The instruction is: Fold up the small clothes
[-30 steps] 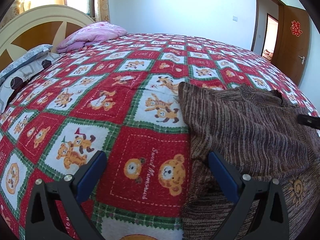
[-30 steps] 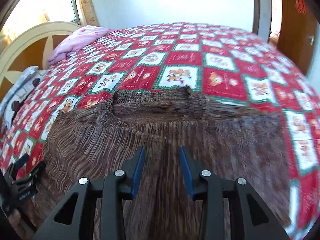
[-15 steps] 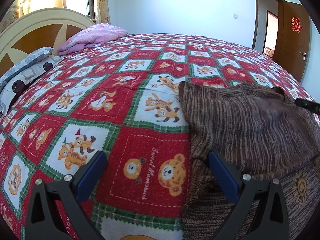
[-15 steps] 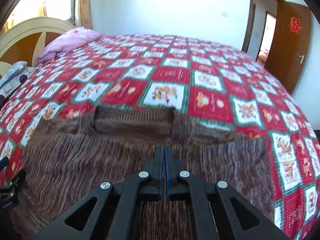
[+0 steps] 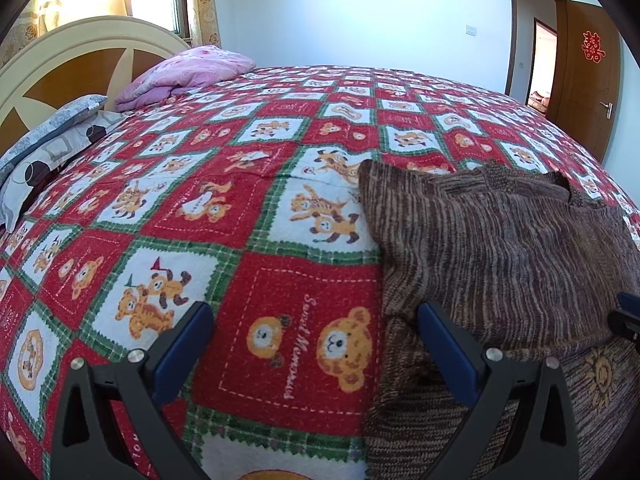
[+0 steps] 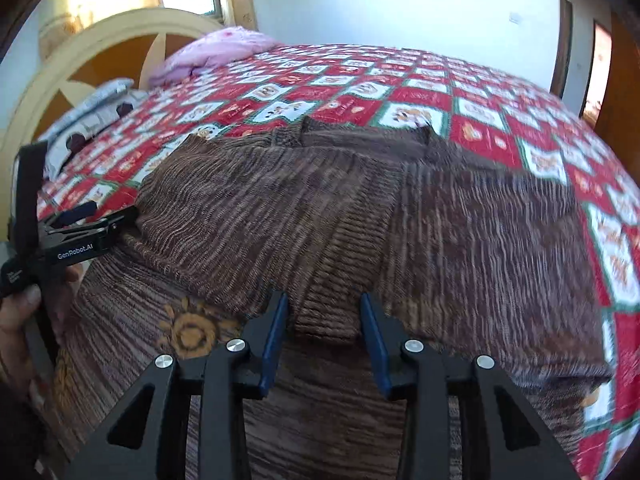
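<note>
Right tool (image 6: 322, 332) reopened; "GenRobot.AI" label (image 6: 75, 255).

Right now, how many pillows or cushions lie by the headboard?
2 visible: a pink pillow at the far corner, and a grey patterned pillow nearer, against the headboard. More may be hidden.

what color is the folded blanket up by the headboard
Pink, clearest in the left wrist view.

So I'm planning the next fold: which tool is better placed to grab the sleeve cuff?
Right. The right tool is open astride the cuff on the sweater; the left tool mostly spans bare bedspread.
</note>
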A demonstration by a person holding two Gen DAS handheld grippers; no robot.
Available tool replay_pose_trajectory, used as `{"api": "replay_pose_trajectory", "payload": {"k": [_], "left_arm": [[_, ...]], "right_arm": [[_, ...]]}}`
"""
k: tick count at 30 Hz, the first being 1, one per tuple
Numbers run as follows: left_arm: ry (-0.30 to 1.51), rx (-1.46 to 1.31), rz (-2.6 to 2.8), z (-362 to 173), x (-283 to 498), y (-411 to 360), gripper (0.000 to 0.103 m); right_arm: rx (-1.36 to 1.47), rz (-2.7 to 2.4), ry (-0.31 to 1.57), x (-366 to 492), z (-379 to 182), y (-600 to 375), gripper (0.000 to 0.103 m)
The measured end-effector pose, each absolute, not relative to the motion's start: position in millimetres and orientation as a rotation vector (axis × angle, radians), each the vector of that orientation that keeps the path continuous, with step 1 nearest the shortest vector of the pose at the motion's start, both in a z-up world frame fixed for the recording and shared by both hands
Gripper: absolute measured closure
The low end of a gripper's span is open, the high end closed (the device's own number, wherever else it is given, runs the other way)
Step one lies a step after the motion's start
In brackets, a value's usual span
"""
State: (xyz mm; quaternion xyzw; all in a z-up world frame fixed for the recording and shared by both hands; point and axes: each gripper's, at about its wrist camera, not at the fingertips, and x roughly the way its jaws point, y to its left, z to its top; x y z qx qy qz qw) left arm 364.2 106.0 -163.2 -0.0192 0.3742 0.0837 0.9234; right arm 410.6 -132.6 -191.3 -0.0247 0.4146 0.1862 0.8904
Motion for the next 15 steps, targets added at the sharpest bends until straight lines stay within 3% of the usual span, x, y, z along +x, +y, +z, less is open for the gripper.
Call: {"api": "replay_pose_trajectory", "payload": {"k": [15], "left_arm": [[0.801,0.036,0.183,-156,351,90,0.000]], "right_arm": [[-0.008,0.339,0.822,397,-187,-137,0.061]]}}
